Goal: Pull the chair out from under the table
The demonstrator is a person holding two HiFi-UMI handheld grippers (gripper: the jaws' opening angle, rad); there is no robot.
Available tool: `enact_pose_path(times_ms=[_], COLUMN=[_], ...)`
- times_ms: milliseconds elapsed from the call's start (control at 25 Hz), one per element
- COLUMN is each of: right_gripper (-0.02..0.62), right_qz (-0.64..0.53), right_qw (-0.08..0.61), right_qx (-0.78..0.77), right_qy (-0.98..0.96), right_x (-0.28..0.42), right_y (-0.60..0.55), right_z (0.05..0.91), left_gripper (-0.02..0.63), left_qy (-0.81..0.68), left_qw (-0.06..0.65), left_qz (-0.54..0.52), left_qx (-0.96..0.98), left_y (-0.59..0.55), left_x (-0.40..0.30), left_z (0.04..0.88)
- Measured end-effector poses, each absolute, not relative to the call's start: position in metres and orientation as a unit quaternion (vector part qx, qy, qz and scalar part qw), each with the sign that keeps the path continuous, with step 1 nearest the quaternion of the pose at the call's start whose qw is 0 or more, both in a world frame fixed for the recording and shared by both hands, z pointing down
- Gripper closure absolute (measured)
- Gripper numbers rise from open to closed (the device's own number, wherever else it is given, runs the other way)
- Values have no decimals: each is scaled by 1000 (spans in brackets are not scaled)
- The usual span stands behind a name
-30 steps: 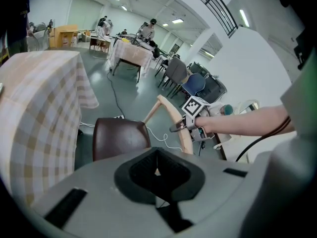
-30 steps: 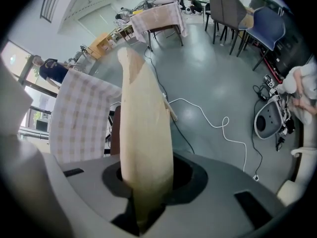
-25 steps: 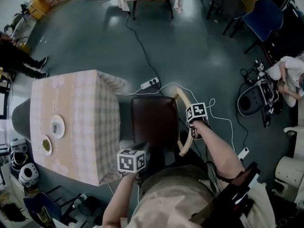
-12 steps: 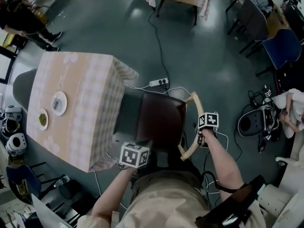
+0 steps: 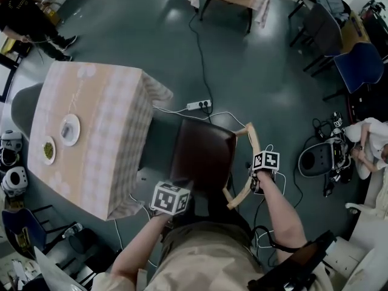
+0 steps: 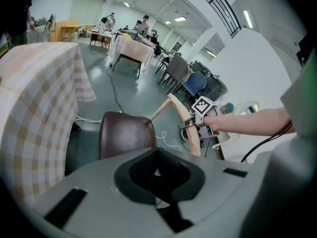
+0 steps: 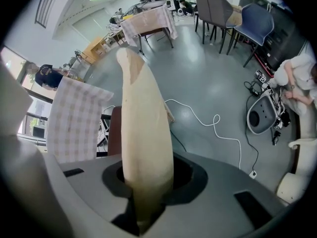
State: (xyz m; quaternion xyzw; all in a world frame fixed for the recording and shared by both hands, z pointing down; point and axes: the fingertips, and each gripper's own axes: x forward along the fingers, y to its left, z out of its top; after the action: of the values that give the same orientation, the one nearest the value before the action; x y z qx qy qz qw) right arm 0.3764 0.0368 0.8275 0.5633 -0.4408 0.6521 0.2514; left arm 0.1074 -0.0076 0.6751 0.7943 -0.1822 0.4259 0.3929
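Right gripper is clenched on the chair's curved wooden back rail. Only the right gripper view shows the rail running up between the jaws. Left gripper: jaws look drawn together with nothing between, hanging over the near edge of the brown seat. The left gripper view alone gives a side look at my right hand on the rail. Only the head view shows the table top, with two plates on the checked cloth and a power strip on the floor. The chair stands just beside the table, whole seat in the open. Cubes carry black-and-white square markers. Print on a bystander's dark shirt is too small to read.
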Motion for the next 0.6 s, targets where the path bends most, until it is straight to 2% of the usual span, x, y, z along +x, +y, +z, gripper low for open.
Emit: enact_pose_path(times_ms=[600], right_gripper=[485], right_qz=[659], right_qw=[245], right_qx=[557], right_qy=[-441], right_x=[420], right_y=[50], right_z=[846], left_gripper=[600], left_qy=[-216], left_qw=[393], left_qz=[412], left_qx=[793], left_y=[-10], left_x=[154], left_z=[674])
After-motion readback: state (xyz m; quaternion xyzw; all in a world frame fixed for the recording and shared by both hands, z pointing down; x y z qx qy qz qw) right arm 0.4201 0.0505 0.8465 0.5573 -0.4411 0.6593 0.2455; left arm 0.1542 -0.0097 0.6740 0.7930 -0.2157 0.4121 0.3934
